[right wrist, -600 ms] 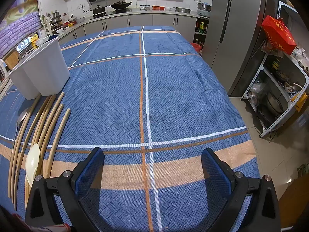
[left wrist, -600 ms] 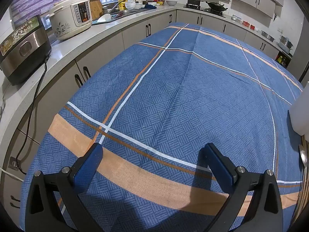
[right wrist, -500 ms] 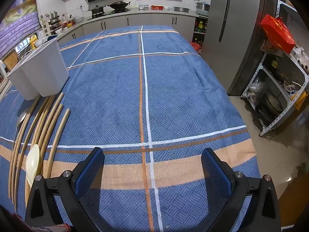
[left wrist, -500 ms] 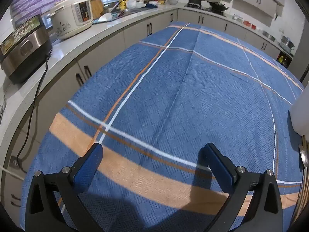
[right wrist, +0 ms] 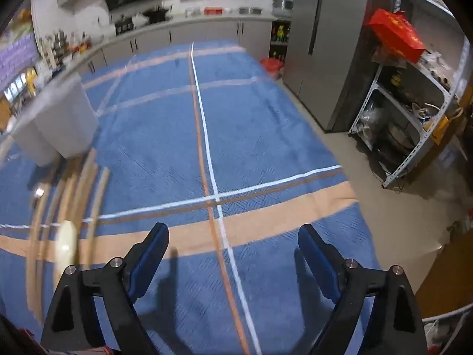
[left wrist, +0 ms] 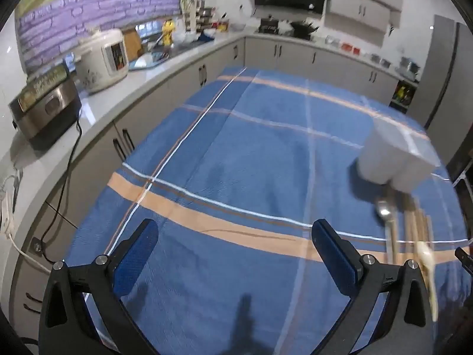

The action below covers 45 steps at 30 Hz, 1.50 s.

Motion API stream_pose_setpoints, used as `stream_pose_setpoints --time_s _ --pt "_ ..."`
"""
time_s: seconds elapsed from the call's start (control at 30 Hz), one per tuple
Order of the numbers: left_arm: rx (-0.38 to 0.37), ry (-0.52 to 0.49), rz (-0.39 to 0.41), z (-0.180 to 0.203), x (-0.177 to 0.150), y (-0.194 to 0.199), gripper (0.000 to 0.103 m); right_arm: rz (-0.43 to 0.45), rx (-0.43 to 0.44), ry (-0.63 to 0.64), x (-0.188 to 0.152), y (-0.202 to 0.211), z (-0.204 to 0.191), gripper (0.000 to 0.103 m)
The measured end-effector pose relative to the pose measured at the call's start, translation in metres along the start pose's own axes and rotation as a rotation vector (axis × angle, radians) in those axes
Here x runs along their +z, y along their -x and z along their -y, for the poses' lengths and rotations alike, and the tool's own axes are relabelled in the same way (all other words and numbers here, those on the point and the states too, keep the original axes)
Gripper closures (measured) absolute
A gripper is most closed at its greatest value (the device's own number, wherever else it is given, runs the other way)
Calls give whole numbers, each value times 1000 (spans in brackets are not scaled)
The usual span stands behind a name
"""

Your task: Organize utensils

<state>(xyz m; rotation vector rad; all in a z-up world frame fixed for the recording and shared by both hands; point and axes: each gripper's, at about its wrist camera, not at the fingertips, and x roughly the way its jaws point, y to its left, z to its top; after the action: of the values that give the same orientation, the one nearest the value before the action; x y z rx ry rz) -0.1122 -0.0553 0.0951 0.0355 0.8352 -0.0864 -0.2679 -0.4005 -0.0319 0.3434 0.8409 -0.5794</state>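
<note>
The left gripper (left wrist: pixel 235 241) hangs over a blue plaid tablecloth (left wrist: pixel 251 153), its jaws spread wide with only cloth between the blue pads, which touch nothing. The right gripper (right wrist: pixel 233 245) hovers over the same cloth, its jaws also wide apart and empty, though set slightly narrower.

Just to the right of the left gripper, a row of utensils lies side by side on the cloth: a metal spoon (left wrist: pixel 384 211), several wooden chopsticks (left wrist: pixel 416 222) and a pale cream spoon (left wrist: pixel 427 259). In the right wrist view the same row sits to the left of the gripper, the chopsticks (right wrist: pixel 88 189) smeared by blur and the cream spoon (right wrist: pixel 65 244) lying over them. How many sticks there are cannot be counted, and their near ends run behind the gripper frames.

At the far ends of the utensils stands a white holder (left wrist: pixel 393 159) with rounded sections; its inside cannot be seen in either view.

Beyond the table's left edge, a grey counter (left wrist: pixel 97 109) carries a steel appliance (left wrist: pixel 44 106) and a white rice cooker (left wrist: pixel 103 59). In the right wrist view, a tall steel fridge (right wrist: pixel 322 47) and a metal rack (right wrist: pixel 414 124) with a red box (right wrist: pixel 396 35) on top stand past the table's right side, the rack's contents too dim to name.
</note>
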Motion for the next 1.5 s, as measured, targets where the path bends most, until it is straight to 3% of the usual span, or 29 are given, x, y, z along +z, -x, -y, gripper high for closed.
stream_pose_setpoints --time_s 0.17,0.33,0.67,0.93,1.23,1.5 --pt "-24 -7 62 16 -2 43 0 104 111 -81 -3 52 -4 11" --pt "-60 -21 112 30 -6 78 0 92 228 -153 -14 81 -11 12" --pt "-108 -65 204 50 -11 136 0 318 154 -56 -17 169 -26 12" --pt "-147 -117 264 66 -15 169 0 521 71 43 -40 229 -58 12" --pt "-146 -184 268 78 -32 179 0 488 102 150 -52 226 -95 12" --pt "-116 -198 212 76 -42 167 0 421 126 158 -56 208 -98 12"
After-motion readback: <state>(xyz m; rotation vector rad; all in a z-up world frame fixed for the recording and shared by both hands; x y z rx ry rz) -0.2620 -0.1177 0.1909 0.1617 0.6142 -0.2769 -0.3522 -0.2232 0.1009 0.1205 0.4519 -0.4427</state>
